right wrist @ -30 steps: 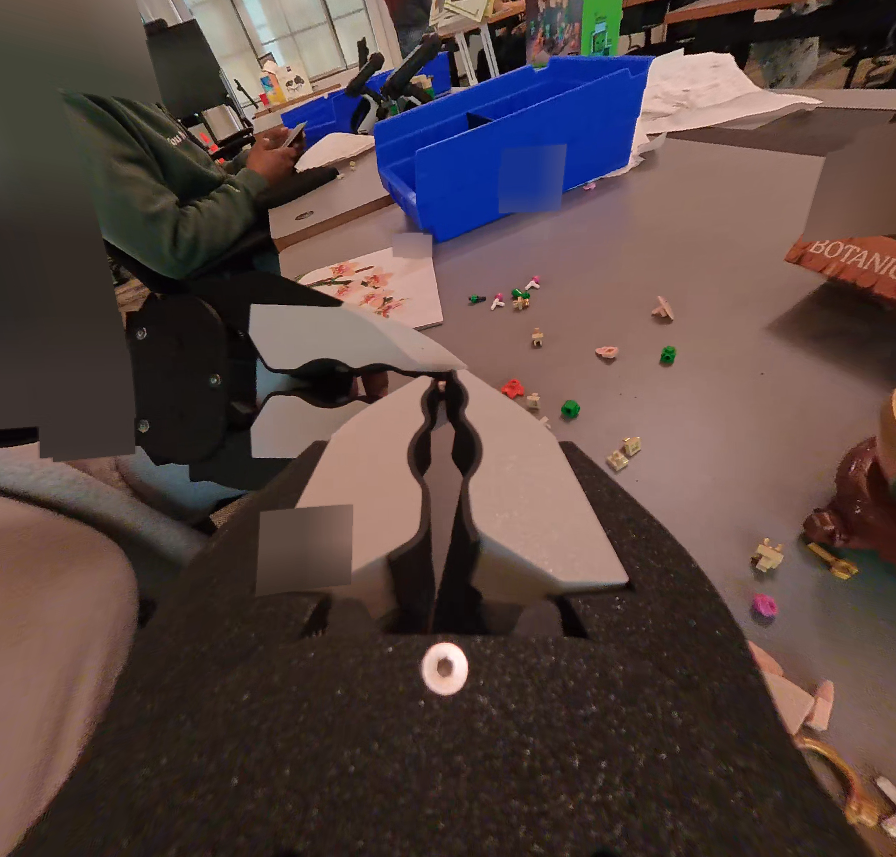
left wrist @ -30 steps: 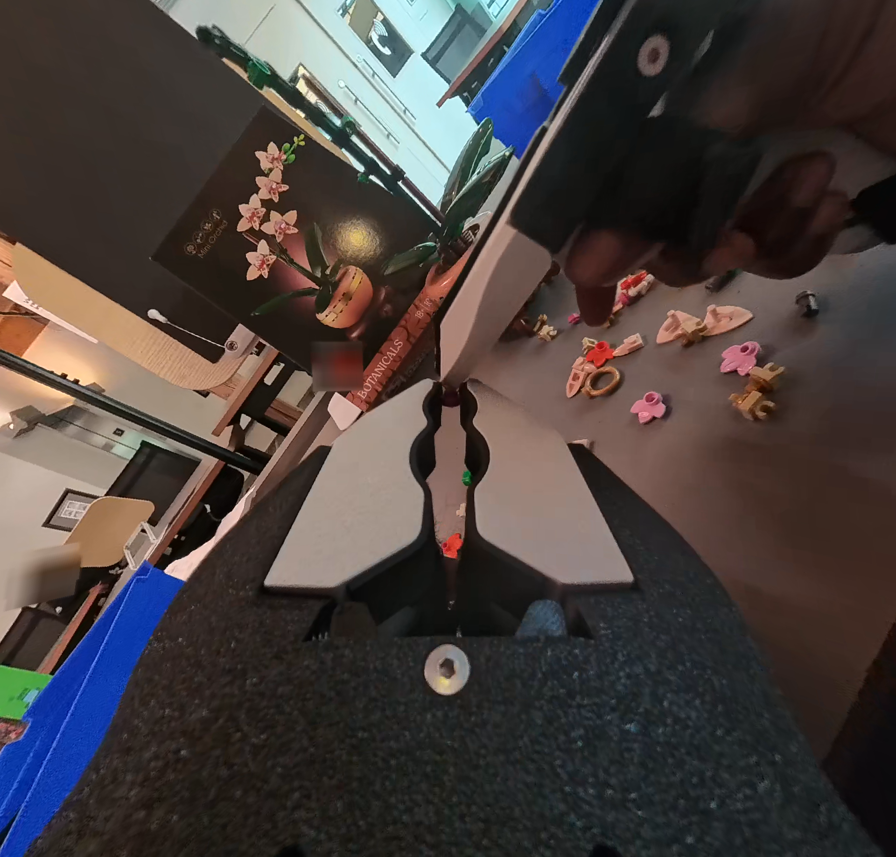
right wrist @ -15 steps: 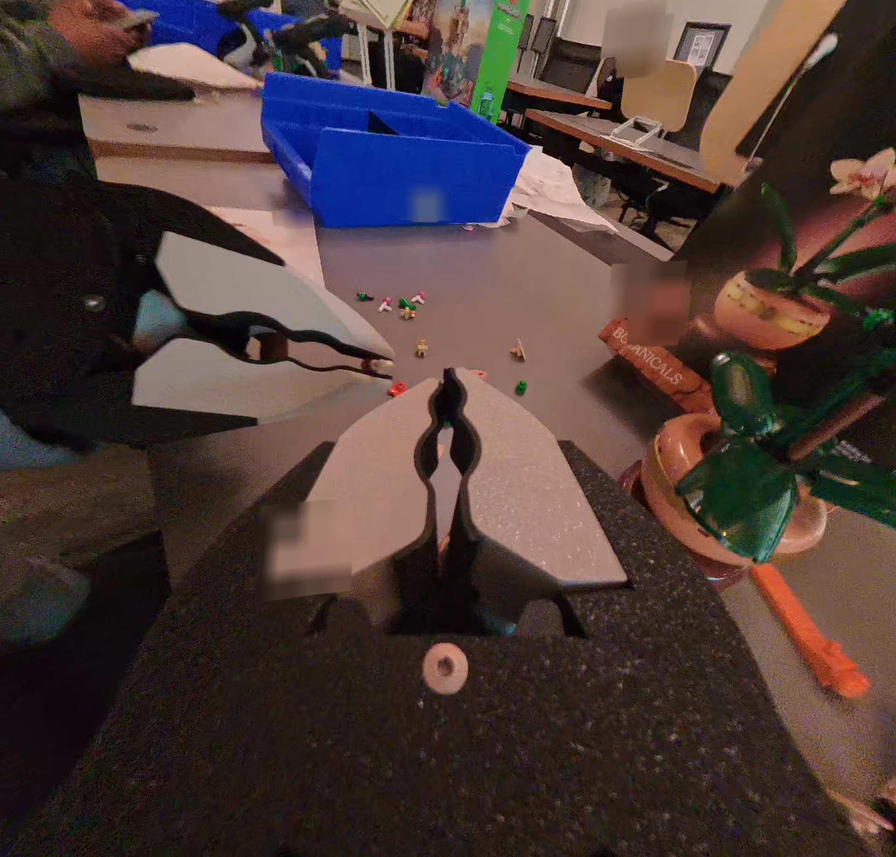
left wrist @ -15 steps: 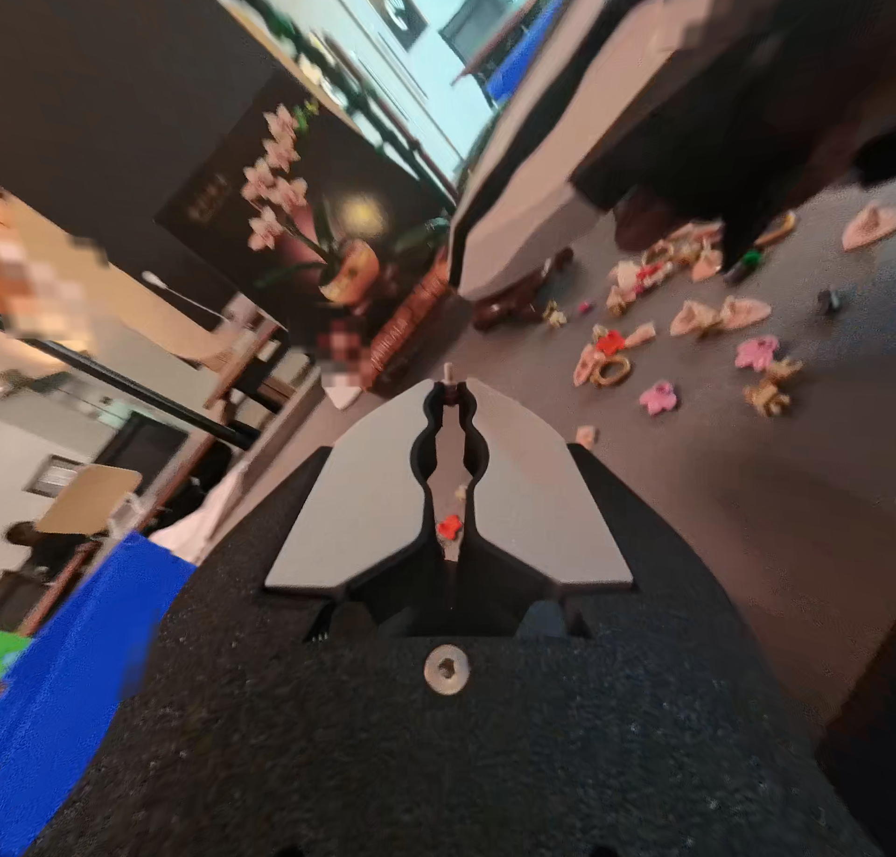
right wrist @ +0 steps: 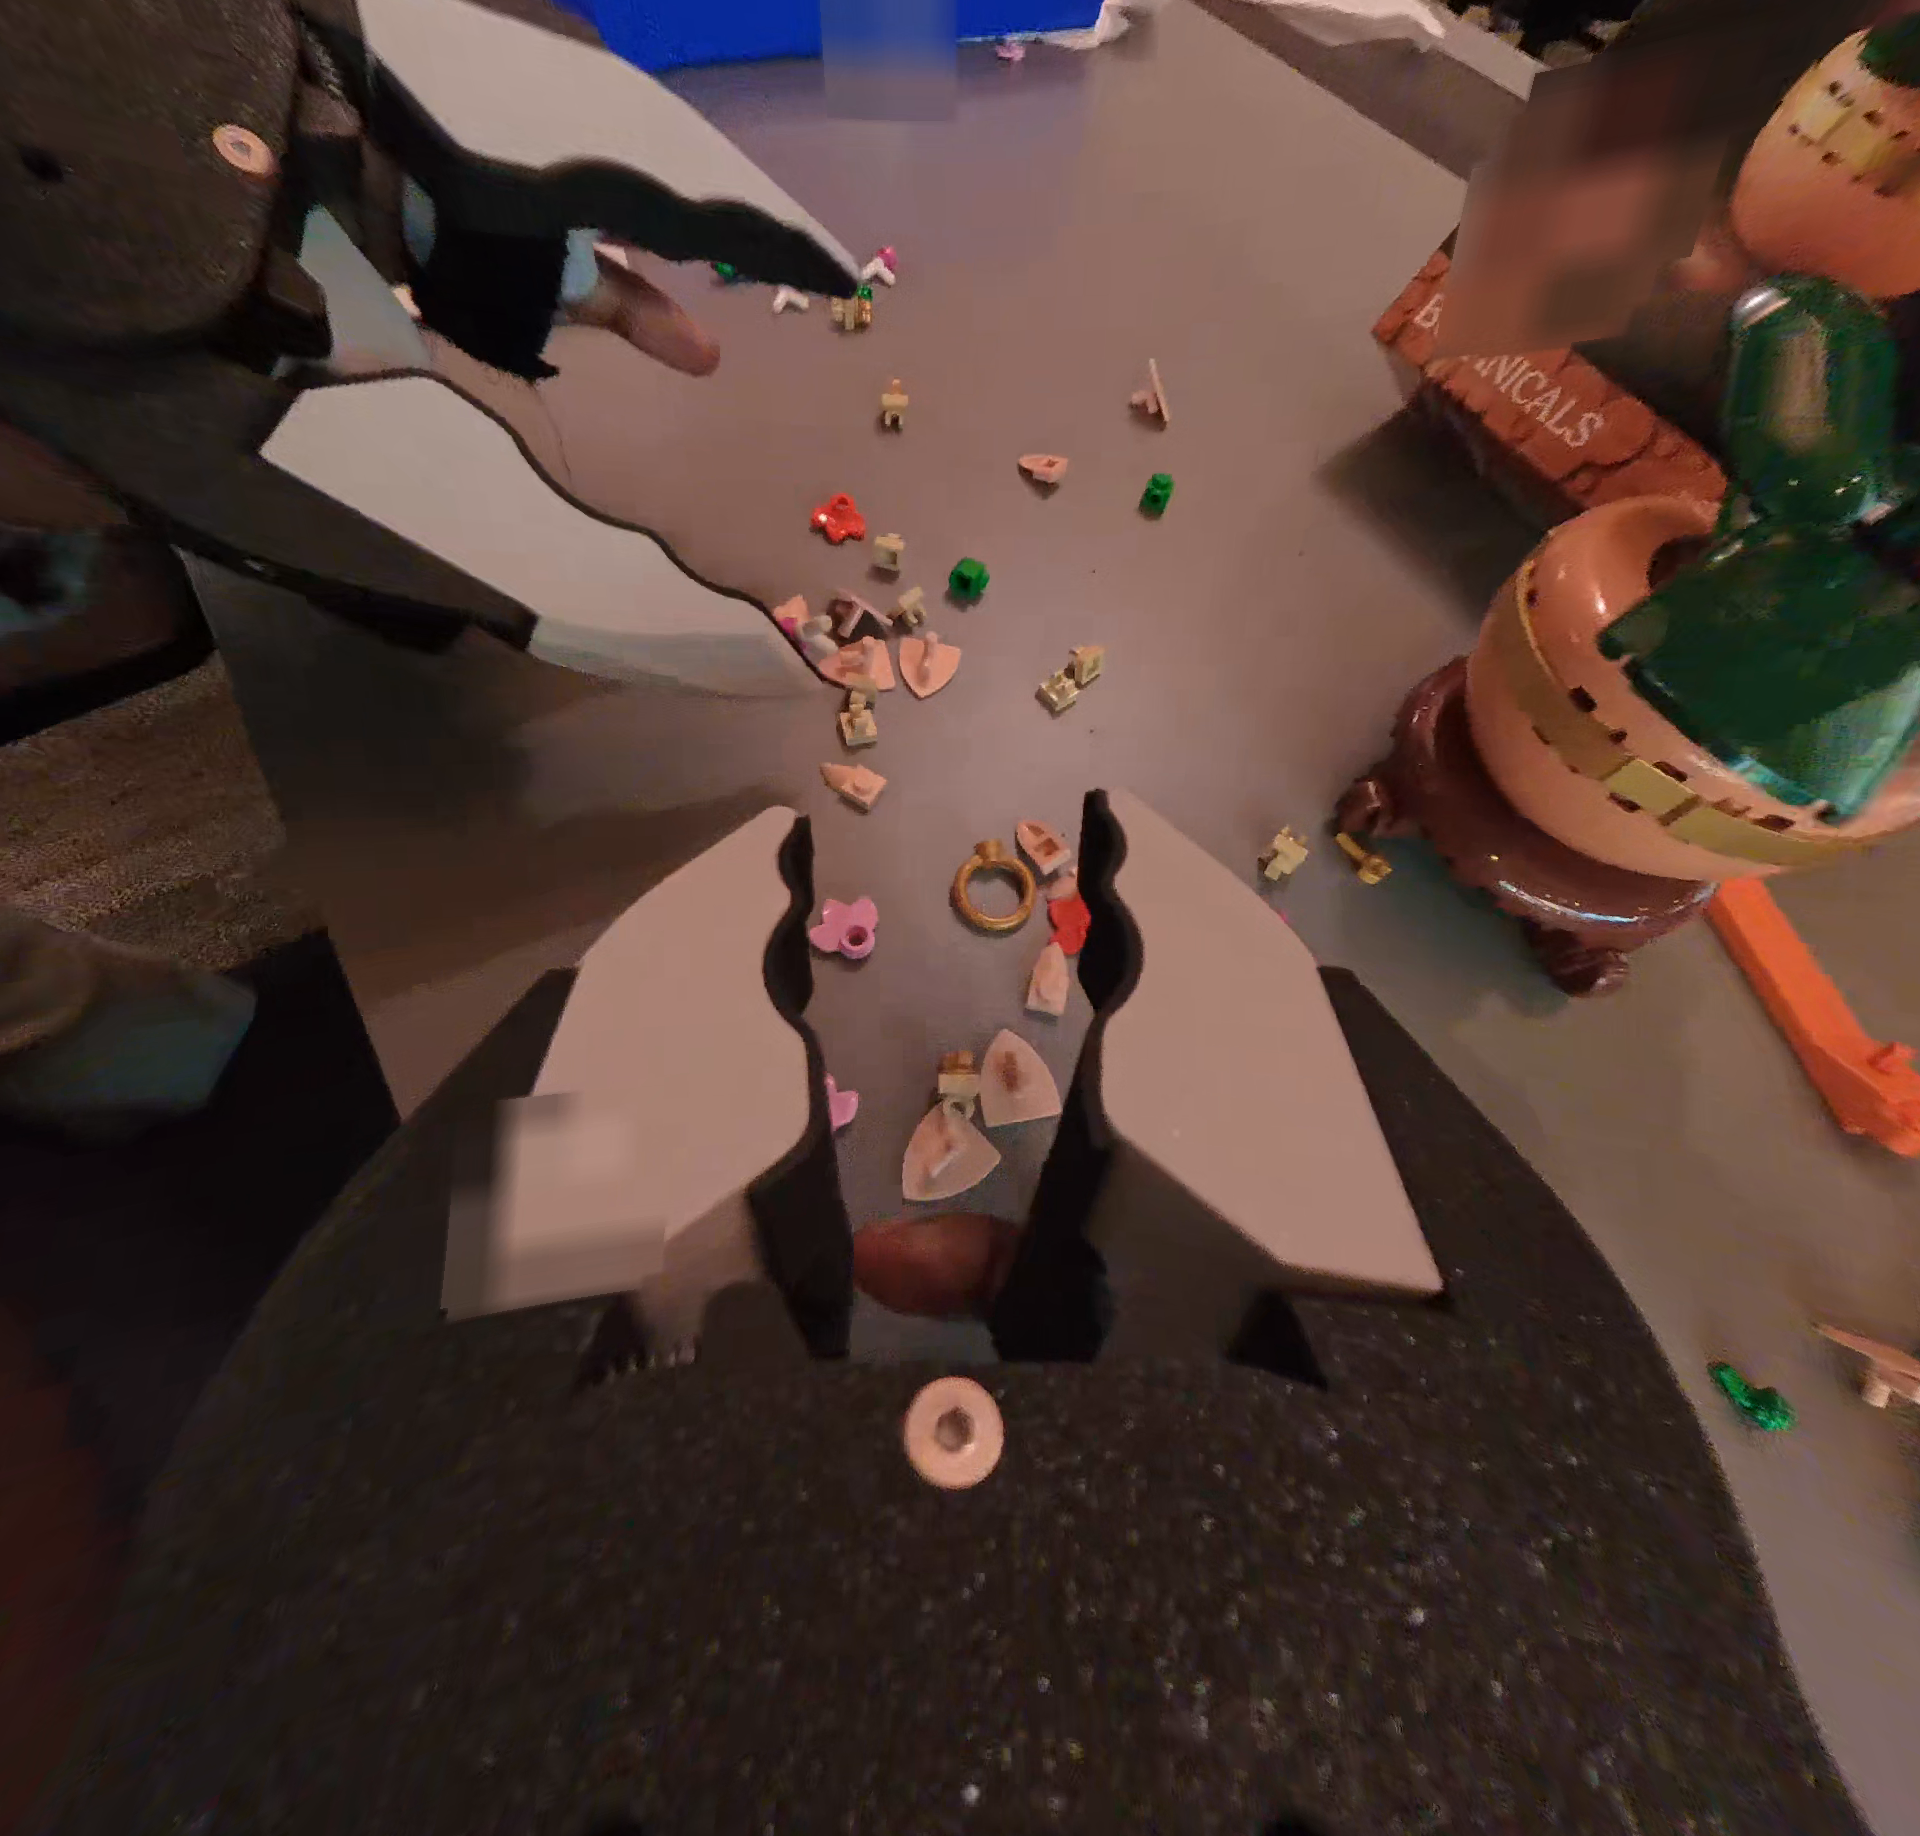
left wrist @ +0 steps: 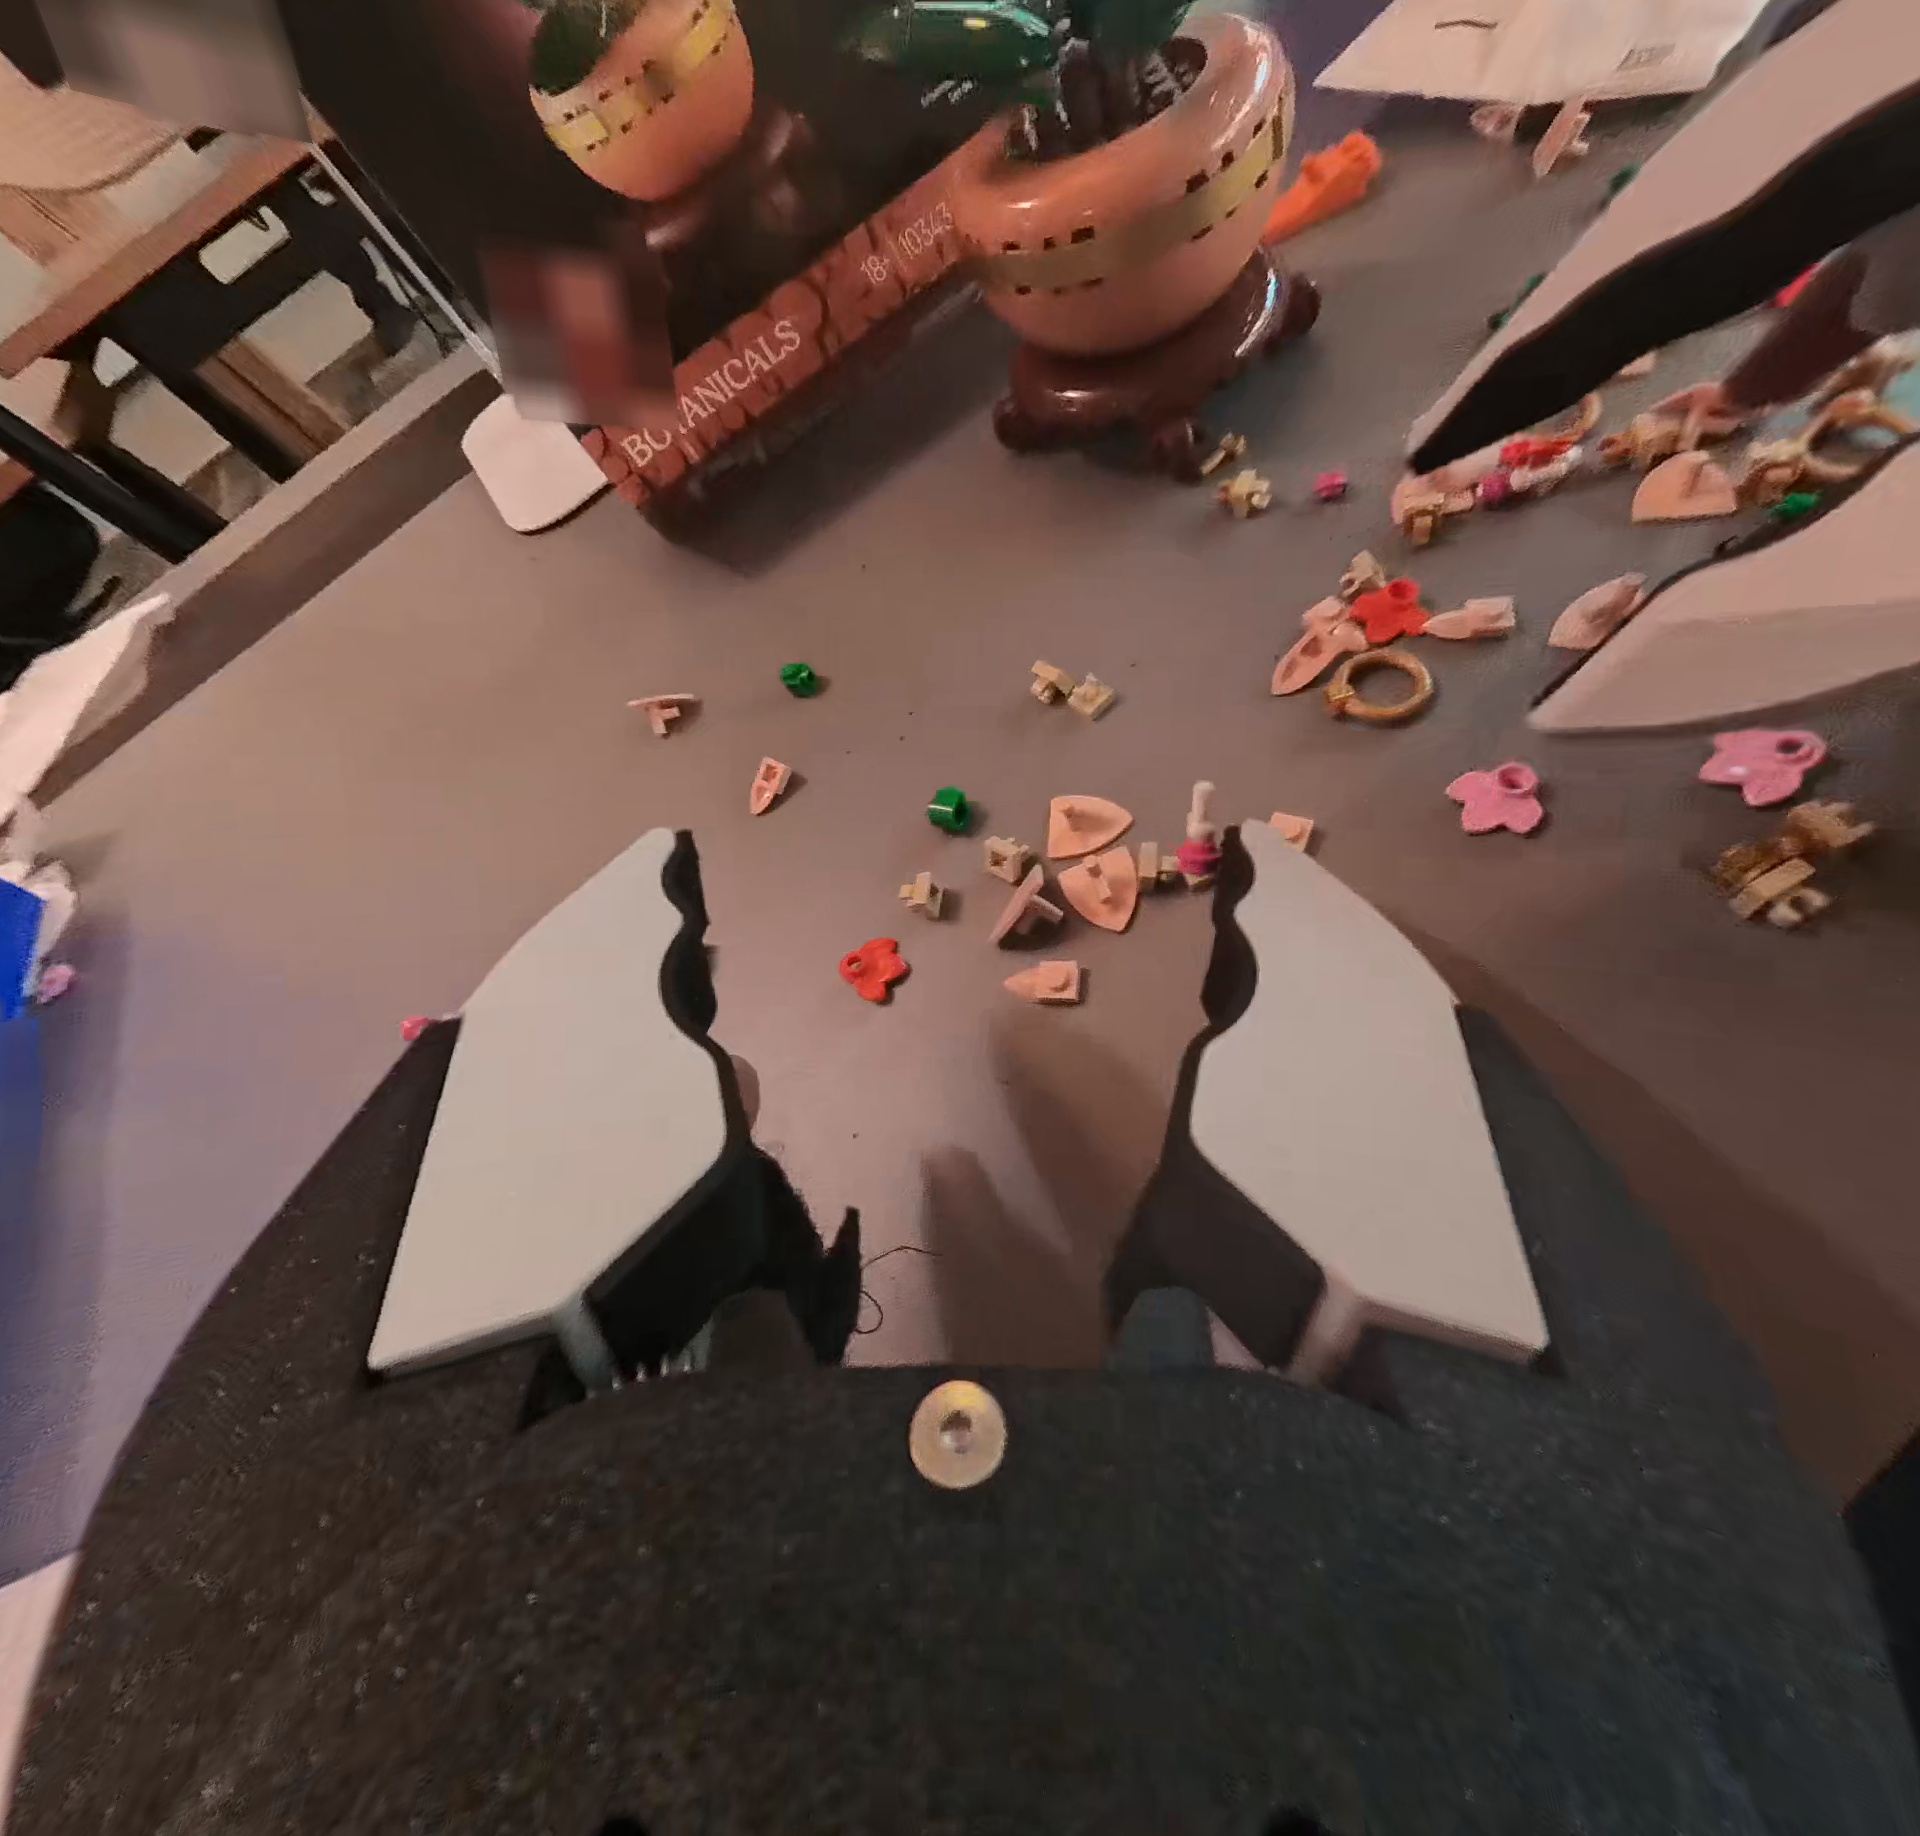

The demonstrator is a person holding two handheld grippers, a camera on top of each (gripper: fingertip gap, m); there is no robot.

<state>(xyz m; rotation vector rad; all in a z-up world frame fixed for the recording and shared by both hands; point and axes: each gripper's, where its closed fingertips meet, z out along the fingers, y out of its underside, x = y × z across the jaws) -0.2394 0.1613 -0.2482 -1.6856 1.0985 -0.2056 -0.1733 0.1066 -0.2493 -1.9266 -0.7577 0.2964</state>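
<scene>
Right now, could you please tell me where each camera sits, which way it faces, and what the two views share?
Left wrist view: rides the left hand-held gripper, jaws wide open, looking down at loose brick pieces on the grey table; the right hand-held gripper enters upper right.
Right wrist view: rides the right hand-held gripper, open over a gold ring; the left one enters upper left.
Shared: the brick flower pot, red flower piece, gold ring.

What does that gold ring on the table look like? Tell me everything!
The gold ring is a small shiny plastic-looking hoop with a little knob on its rim. It lies flat on the grey table, just ahead of the open right gripper, between its fingertips. Nothing grips it; pale petal pieces lie beside it.
</scene>
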